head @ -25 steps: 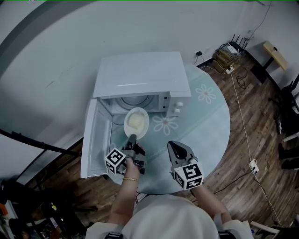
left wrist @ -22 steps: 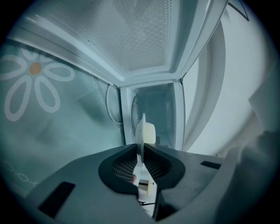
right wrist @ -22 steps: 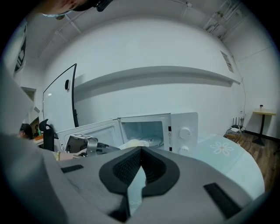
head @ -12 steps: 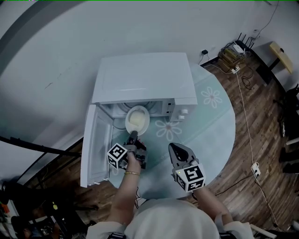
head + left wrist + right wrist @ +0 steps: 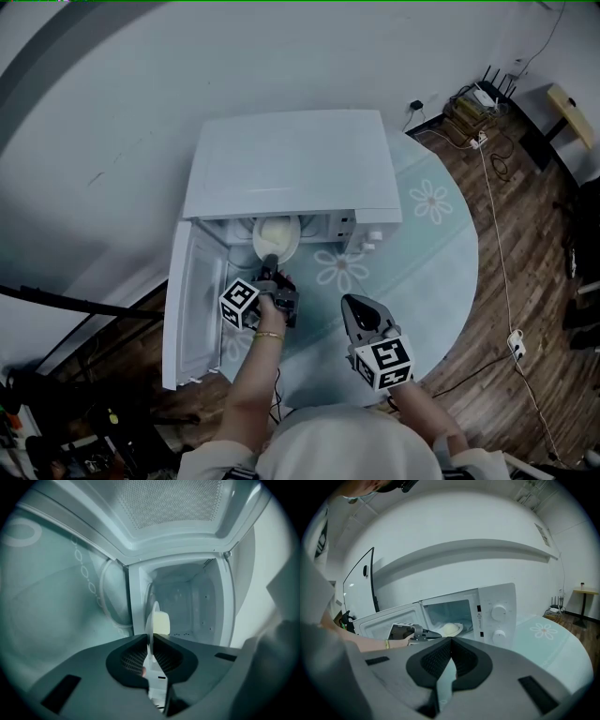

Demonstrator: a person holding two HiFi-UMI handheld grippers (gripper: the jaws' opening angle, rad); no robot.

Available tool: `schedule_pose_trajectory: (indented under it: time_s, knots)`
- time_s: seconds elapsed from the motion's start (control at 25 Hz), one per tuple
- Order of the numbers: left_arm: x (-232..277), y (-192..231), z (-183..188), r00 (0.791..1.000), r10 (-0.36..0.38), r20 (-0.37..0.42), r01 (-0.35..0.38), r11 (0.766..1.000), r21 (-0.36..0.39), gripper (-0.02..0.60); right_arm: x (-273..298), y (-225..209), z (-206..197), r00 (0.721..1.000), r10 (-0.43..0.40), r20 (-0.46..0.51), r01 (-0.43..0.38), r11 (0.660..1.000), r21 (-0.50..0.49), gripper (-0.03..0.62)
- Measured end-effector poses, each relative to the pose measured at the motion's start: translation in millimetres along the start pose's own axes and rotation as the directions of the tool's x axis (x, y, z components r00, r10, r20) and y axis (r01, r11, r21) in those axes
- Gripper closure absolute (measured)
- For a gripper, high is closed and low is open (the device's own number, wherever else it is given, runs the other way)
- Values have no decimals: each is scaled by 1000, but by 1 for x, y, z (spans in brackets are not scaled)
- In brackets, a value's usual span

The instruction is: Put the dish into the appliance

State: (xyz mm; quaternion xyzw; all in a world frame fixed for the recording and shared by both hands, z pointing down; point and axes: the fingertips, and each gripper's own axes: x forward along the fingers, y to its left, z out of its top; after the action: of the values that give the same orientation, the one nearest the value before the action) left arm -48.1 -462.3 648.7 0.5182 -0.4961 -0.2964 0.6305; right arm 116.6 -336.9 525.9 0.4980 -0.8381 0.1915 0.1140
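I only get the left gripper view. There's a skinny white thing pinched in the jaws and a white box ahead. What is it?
Observer: A round plate, edge-on to you. From above, the head view shows a pale mound of food on it, with the left gripper shut on its rim.
Operator: Is it inside the box?
Observer: Partly. The right gripper view shows it in the open doorway of the microwave, with the gripper's body outside.
Operator: What about the other gripper?
Observer: The right gripper hangs over the flowered table, jaws together, empty.

Left tool [image 5: 268,259], right tool [image 5: 353,302]: dark grey, black-white marker cubes [image 5: 240,303]; gold bracelet [image 5: 268,335]; white shirt [image 5: 328,448].
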Motion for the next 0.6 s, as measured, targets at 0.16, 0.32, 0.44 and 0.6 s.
schedule_pose_trajectory:
  time_s: [0.16,0.32,0.44,0.6]
  knots:
    - [18,-4,7,1000,7,12,-8,1000,22,535,5,-4,-1,1000,0,-3,0,1000,8,588]
    - [31,-9,10,1000,27,11,-27,999,43,537,8,-6,-1,1000,-1,1,1,1000,16,588]
    - [35,-10,12,999,36,14,-36,999,38,537,9,-7,-1,1000,1,-2,-1,1000,20,588]
    - [41,-10,14,999,43,21,-43,999,33,538,10,-9,-1,1000,4,-3,-4,1000,20,588]
